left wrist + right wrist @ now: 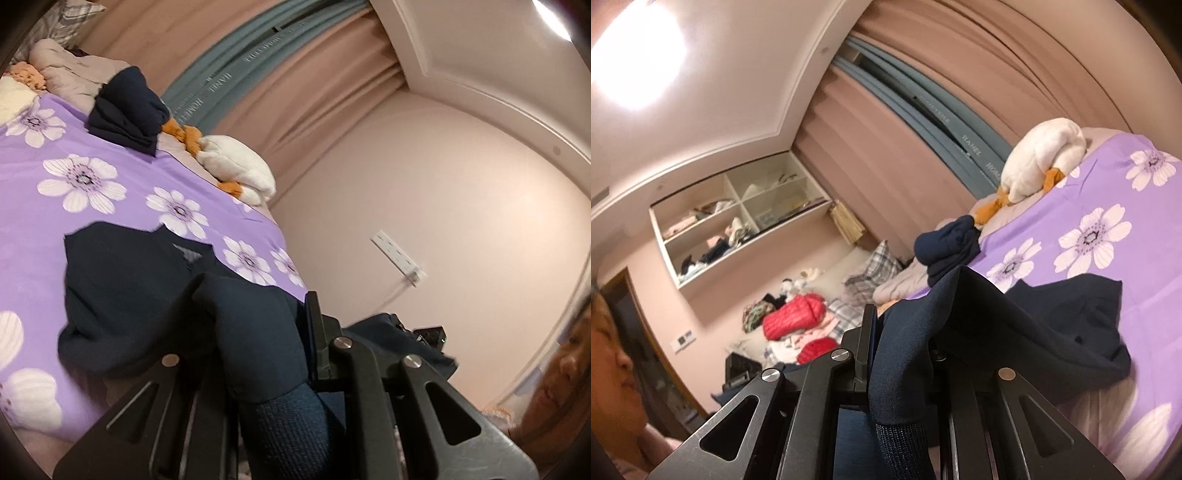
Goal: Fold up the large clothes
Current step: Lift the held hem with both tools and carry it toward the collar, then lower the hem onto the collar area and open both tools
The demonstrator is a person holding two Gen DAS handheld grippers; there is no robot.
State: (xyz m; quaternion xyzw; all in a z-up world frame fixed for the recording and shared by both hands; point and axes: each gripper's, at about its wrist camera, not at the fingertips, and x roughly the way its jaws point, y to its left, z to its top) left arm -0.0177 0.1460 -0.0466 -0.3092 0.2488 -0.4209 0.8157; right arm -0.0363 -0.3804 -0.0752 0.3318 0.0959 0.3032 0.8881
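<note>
A dark navy sweatshirt (125,295) lies partly on the purple flowered bedspread (110,192); it also shows in the right wrist view (1071,332). My left gripper (266,332) is shut on a fold of it near the ribbed cuff (288,424), lifted off the bed. My right gripper (905,332) is shut on another fold with a ribbed cuff (901,443) hanging between the jaws. The fabric hides most of both grippers' fingers.
A second folded navy garment (129,110) sits at the far side of the bed, also in the right wrist view (945,247). A white plush duck (236,166) lies beside it. Curtains, a wall shelf (738,221) and a clothes pile (798,321) lie beyond. The person's face is close by.
</note>
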